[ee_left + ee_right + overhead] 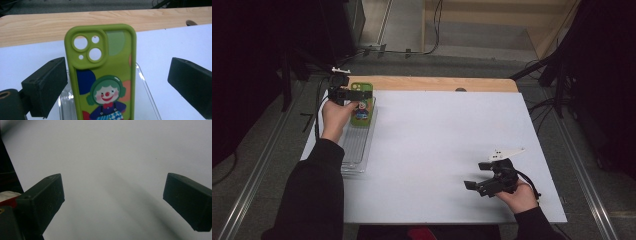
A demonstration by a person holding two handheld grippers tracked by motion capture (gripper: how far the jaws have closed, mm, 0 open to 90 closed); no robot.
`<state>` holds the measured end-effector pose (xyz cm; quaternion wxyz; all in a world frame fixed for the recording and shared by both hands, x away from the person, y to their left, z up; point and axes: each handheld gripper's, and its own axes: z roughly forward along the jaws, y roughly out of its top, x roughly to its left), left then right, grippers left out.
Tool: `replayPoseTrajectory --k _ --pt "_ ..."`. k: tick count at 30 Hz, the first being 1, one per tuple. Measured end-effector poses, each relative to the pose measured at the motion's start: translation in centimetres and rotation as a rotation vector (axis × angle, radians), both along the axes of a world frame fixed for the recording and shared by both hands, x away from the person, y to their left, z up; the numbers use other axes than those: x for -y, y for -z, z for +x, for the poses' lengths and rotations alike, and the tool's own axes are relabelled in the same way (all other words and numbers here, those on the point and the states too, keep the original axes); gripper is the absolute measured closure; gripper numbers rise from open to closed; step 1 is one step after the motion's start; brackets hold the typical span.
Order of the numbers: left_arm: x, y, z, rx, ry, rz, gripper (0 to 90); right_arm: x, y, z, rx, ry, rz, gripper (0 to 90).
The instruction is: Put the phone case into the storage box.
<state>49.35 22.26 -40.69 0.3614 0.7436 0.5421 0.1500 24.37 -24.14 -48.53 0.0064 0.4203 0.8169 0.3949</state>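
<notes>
The left tool hangs over the far end of the tray, its jaws spread wide. In the left gripper view the phone case stands between them: the left jaw sits just beside the case's edge, the right jaw stands well apart from it, and neither pad presses on it. The green case, printed with a clown and cut with camera holes, lies in the far end of the clear tray, its top end leaning over the tray's far rim. The left hand grips the tool from the near side of the tray, the dark-sleeved forearm running alongside the tray's left wall.

The tray lies on a white sheet that covers most of the tabletop; a strip of bare wood shows beyond the tray's far end. The sheet to the right of the tray is bare and open. Left of the tray the sheet ends almost at once, with grey floor and a metal rail past it. Cables and dark stands lie on the floor beyond the tabletop's far edge.

The right tool rests well to the right of the tray, near the sheet's near edge, jaws spread with only white sheet between them. The right hand holds it low, jaws pointing toward the tray.
</notes>
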Motion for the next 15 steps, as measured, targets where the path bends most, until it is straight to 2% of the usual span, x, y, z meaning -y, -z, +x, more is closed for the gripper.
replayPoseTrajectory --k 2,6,8,15 --pt "-0.1 -0.3 -0.3 0.009 -0.002 -0.010 3.3 0.0 0.0 0.0 0.000 -0.001 -0.001 2.2" --pt "-0.2 -0.7 -0.7 -0.024 0.020 -0.045 3.3 0.0 0.0 0.0 0.000 0.000 -0.003 2.2" --pt "-0.1 -0.9 -0.9 -0.023 0.033 -0.056 3.4 0.0 0.0 0.1 0.002 -0.002 -0.002 2.2" --pt "0.5 -1.6 -1.6 -0.045 0.112 -0.096 6.7 0.0 0.0 0.1 0.003 -0.004 -0.002 2.2"
